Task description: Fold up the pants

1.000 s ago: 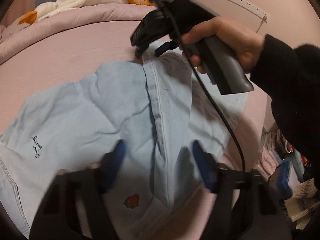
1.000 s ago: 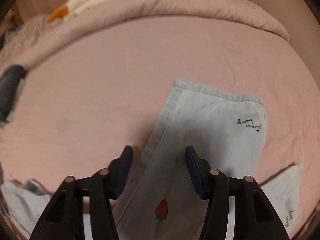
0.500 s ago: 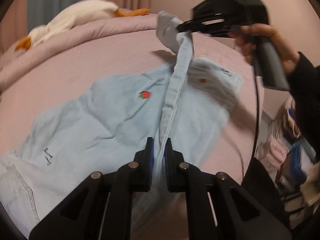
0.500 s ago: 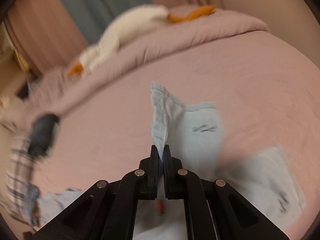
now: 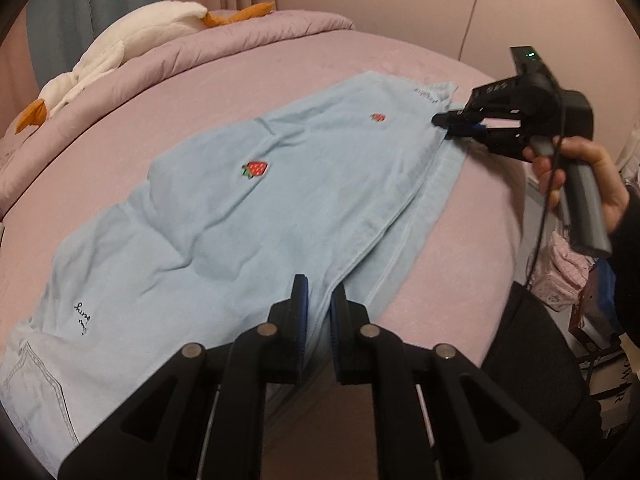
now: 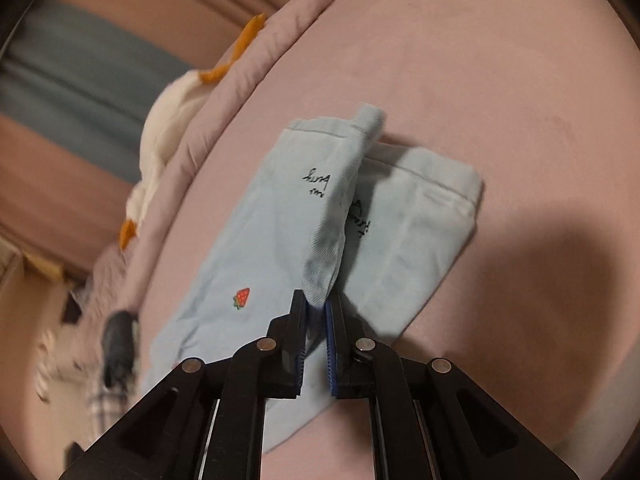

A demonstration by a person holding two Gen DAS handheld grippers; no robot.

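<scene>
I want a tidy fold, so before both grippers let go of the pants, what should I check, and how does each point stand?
1. Left gripper grips the pants at the near edge: ok, cloth sits between its fingers.
2. Right gripper grips the leg end: ok, a ridge of cloth is pinched.
3. Top leg laid over the bottom leg: ok.
4. Side edges lined up: not ok, a strip of the lower leg shows on the right.
5. Hems lined up: not ok, the lower hem sticks out beside the upper one.
6. Cloth smooth: not ok, creases run through the middle.
</scene>
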